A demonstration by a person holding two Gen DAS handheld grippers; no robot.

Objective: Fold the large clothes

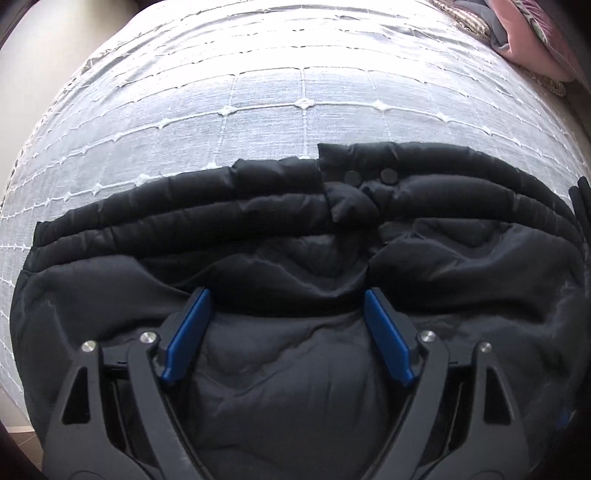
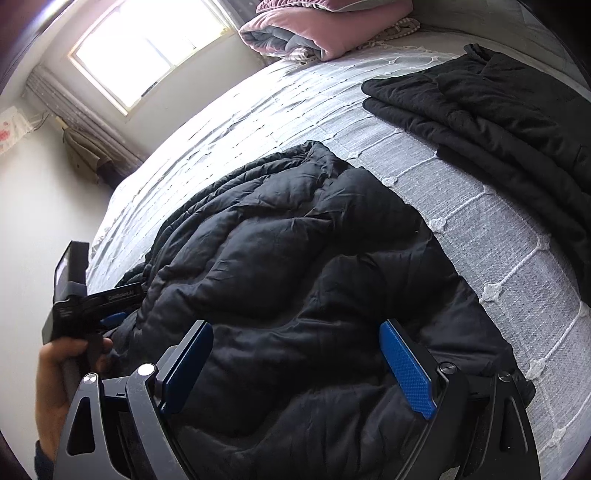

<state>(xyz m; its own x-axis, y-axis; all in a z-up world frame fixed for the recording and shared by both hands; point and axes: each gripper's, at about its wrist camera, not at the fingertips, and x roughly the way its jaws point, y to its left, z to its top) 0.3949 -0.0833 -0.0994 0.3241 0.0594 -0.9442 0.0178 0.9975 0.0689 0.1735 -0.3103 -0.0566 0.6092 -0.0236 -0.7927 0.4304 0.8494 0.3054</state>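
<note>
A black quilted puffer jacket lies folded on the bed, with two snap buttons near its far edge. My left gripper is open just above the jacket, its blue pads wide apart and empty. In the right wrist view the same jacket fills the middle. My right gripper is open over it and holds nothing. The left gripper's body and the hand holding it show at the jacket's left edge.
A grey-white checked bedspread covers the bed. A second folded black garment lies at the right. A pink folded blanket sits at the bed's far end. A window and wall stand to the left.
</note>
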